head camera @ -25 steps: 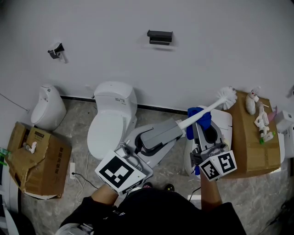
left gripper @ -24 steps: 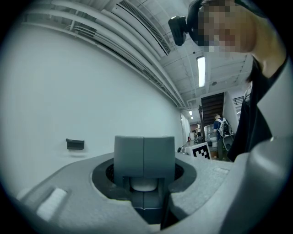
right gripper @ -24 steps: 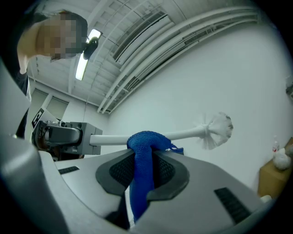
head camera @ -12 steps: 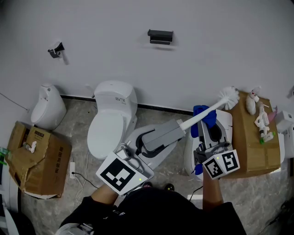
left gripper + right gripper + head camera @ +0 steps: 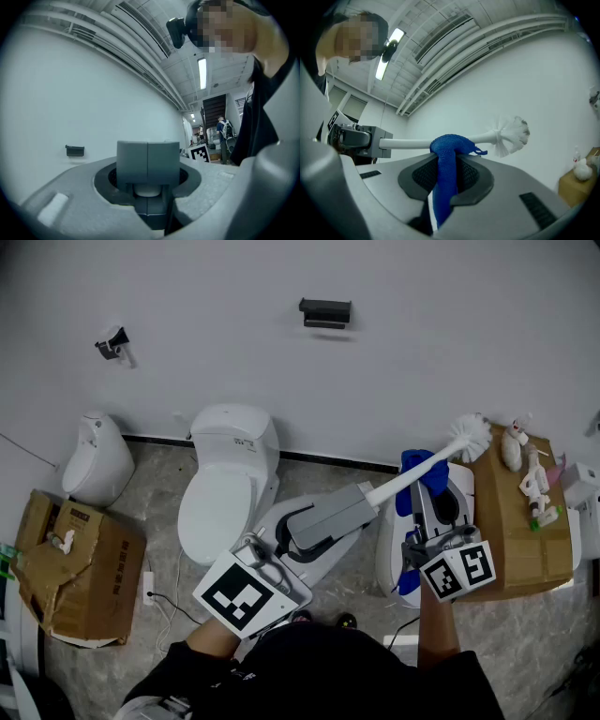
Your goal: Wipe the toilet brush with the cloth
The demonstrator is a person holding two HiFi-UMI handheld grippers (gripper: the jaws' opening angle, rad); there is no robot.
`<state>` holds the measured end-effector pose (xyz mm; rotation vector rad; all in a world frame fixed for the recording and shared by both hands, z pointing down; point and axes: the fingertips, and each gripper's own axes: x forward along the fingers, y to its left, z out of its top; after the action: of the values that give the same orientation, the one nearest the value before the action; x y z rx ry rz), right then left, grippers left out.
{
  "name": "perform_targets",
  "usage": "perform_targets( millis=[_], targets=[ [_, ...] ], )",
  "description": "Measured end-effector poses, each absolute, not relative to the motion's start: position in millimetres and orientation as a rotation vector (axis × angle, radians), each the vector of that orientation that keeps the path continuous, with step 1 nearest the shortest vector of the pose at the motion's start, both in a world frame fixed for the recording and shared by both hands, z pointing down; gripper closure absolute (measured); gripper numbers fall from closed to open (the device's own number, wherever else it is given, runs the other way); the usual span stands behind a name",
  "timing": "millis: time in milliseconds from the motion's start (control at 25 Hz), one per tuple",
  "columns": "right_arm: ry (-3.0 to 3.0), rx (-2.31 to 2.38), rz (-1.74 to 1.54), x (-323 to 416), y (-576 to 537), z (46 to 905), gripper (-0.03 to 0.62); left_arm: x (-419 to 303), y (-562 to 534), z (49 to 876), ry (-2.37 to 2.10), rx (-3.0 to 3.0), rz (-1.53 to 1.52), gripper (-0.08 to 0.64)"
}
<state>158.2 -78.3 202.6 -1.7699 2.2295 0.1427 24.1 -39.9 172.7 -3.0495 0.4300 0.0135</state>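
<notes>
- My right claw (image 5: 424,504), clamped on the cloth (image 5: 415,465), has slid along the toilet brush (image 5: 469,435) toward its bristles.
- My left claw (image 5: 367,499) pinches the handle end; the brush looks light, stiff and slick.

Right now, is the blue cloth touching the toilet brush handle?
Touching. The right gripper view shows the blue cloth folded over the toilet brush handle with no gap.

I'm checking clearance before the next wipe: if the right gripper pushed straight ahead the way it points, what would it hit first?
The brush handle, which crosses just ahead of the right gripper, with the cloth its tongs hold draped over it. The exact gap is hard to judge.
</notes>
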Motion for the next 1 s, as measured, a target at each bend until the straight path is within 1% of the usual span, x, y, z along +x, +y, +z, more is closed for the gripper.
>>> perform_targets(
  millis=[1000],
  targets=[
    [2.105, -1.872, 0.143, 202, -72, 196, 0.518, 27, -32, 169, 0.361, -3.036, 0.021, 0.402]
  ],
)
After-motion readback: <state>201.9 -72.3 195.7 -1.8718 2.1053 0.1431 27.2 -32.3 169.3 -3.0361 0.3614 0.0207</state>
